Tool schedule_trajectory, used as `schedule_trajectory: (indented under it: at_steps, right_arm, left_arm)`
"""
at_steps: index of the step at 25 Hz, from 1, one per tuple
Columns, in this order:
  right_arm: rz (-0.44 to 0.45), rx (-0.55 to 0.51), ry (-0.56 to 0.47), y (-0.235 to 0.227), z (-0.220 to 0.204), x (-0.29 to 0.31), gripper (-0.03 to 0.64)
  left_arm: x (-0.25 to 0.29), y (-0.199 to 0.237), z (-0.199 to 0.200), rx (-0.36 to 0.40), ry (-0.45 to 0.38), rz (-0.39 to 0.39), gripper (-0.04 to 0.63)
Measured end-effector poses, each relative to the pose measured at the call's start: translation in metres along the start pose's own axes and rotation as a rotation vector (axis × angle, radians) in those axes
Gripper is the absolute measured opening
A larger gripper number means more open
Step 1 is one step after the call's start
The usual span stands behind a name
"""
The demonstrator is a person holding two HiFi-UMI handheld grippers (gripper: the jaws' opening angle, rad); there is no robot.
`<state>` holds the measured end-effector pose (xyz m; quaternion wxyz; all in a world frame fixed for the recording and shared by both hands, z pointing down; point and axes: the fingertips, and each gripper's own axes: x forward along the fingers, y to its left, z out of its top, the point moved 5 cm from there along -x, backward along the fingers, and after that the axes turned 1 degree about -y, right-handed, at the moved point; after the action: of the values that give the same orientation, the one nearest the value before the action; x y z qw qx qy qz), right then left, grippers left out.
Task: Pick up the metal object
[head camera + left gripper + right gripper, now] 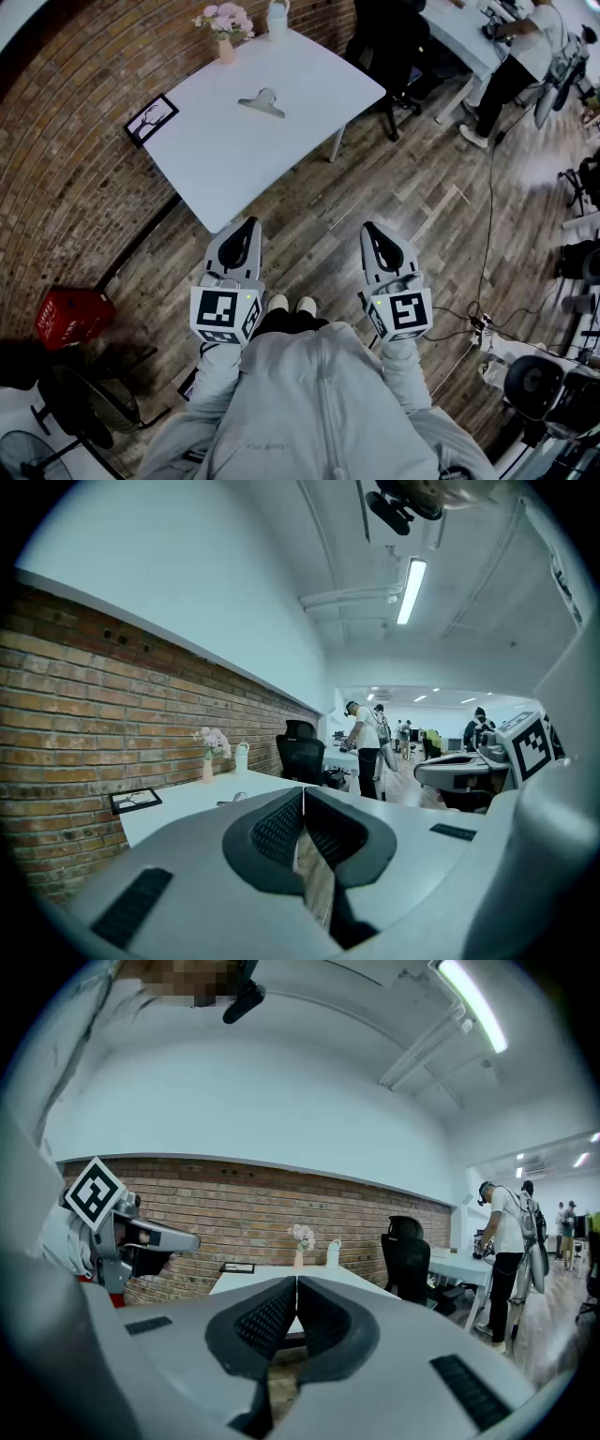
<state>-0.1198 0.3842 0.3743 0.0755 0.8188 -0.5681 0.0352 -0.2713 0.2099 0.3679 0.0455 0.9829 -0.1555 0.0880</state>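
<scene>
A metal clip-like object [262, 101] lies near the middle of the white table [309, 112], far ahead of both grippers; it shows as a small grey shape [232, 800] in the left gripper view. My left gripper [253, 223] hangs over the wooden floor just short of the table's near corner, jaws together and empty [303, 791]. To its right my right gripper [367, 227] is held at the same height, also shut with nothing between its jaws [295, 1282]. Both point roughly level toward the table.
A pink flower vase [225, 37], a white bottle [277, 19] and a framed picture [151, 119] stand on the table along the brick wall. A black office chair [394, 47] sits at the table's far right. People stand at a desk [469, 37] beyond. A red crate [70, 314] sits left.
</scene>
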Motion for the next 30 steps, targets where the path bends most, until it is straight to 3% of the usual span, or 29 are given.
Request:
schedule_trajectory:
  at_steps: [10,16,30]
  right_arm:
    - [0.010,0.058,-0.041,-0.010,-0.011,-0.019,0.025]
    - [0.008,0.094,-0.030,-0.021,-0.021,-0.007,0.025]
    - [0.039,0.129,-0.012,-0.074,-0.012,0.124,0.025]
  left_arm:
    - [-0.012,-0.007,-0.003,0.010,-0.014,0.055,0.029]
    - [0.006,-0.004,-0.003,0.014,-0.007,0.049,0.029]
    - [0.136,0.054,0.019,-0.019,0.003,0.023,0.029]
